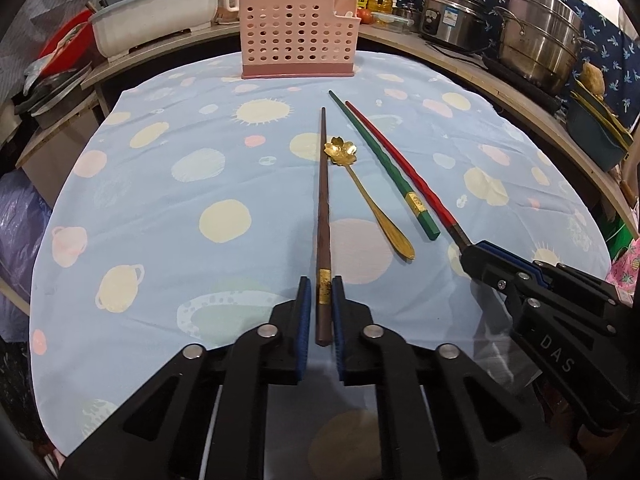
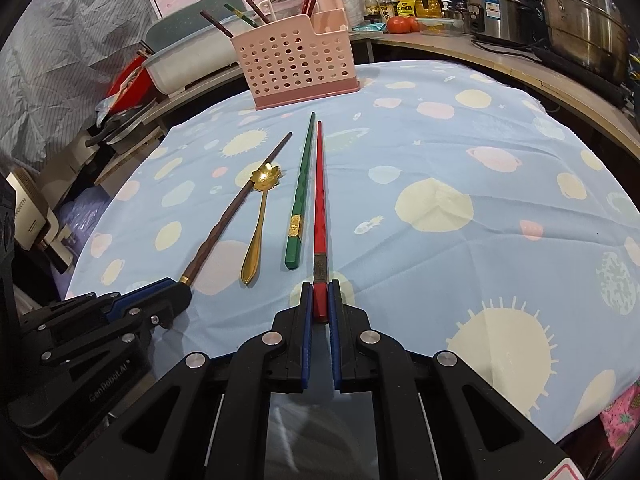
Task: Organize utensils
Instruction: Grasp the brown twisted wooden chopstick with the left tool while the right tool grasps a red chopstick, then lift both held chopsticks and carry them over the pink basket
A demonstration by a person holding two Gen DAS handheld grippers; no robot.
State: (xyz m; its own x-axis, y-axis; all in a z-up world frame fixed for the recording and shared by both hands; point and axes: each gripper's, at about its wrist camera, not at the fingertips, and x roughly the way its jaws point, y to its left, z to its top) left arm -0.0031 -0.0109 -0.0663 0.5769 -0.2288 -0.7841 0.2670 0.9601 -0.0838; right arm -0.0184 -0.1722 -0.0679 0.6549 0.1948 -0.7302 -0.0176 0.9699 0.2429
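A brown chopstick (image 1: 322, 200) lies on the blue cloth, and my left gripper (image 1: 321, 285) is shut on its thick end by the gold band. To its right lie a gold flower-shaped spoon (image 1: 360, 184) and a green chopstick (image 1: 380, 160). My right gripper (image 2: 320, 289) is shut on the thick end of a red chopstick (image 2: 320, 188). The right wrist view also shows the brown chopstick (image 2: 236, 208), the spoon (image 2: 260, 216), the green chopstick (image 2: 301, 196) and my left gripper (image 2: 182, 286). A pink perforated holder (image 1: 298, 42) with several chopsticks stands at the far edge.
The table cloth (image 1: 180, 200) ends at a curved wooden counter (image 1: 500, 80) behind. On the counter stand steel pots (image 1: 540, 36), a rice cooker (image 1: 452, 20), oil bottles and a white tub (image 1: 156, 24). The pink holder (image 2: 298, 68) sits ahead of both grippers.
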